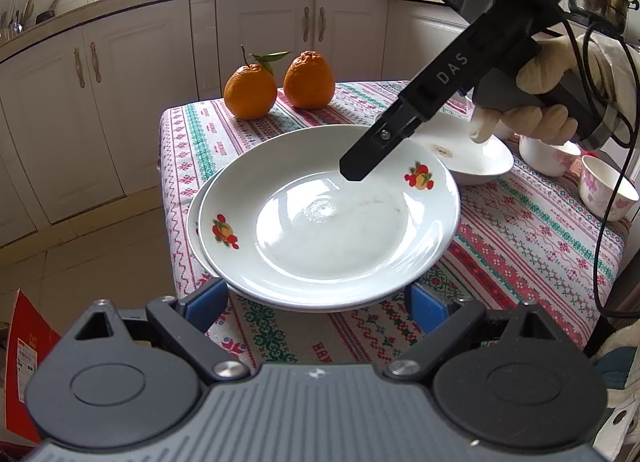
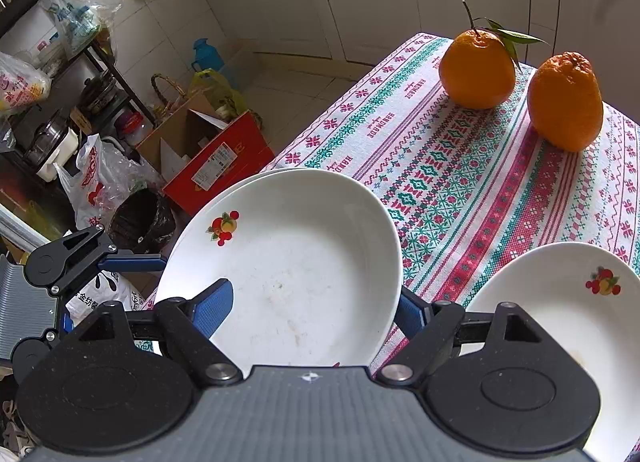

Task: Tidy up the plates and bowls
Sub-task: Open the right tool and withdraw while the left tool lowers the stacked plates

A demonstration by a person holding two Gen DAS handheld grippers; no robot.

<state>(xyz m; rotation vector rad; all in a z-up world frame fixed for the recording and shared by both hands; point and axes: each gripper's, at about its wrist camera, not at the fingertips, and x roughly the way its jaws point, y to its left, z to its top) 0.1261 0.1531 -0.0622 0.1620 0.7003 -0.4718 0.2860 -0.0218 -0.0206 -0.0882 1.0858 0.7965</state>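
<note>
Two white plates with fruit prints lie stacked at the table's near left corner; the top plate (image 1: 328, 218) (image 2: 304, 262) sits slightly off-centre on the lower plate (image 1: 193, 230). My left gripper (image 1: 316, 306) stands open, its blue pads spread wide at the stack's near rim, which hides their tips. One left finger (image 2: 136, 262) reaches the rim from the side. My right gripper (image 2: 314, 302) is open, with one pad over the plate's inside and the other beyond its rim. Its black finger (image 1: 360, 166) hovers over the plate, held by a gloved hand (image 1: 536, 122).
A third fruit-print plate (image 1: 480, 162) (image 2: 560, 310) lies to the right. Two oranges (image 1: 250, 92) (image 1: 309, 80) stand at the far edge of the patterned tablecloth (image 1: 520, 246). Small flowered bowls (image 1: 608, 192) sit far right. A red box (image 2: 216, 166) and bags crowd the floor.
</note>
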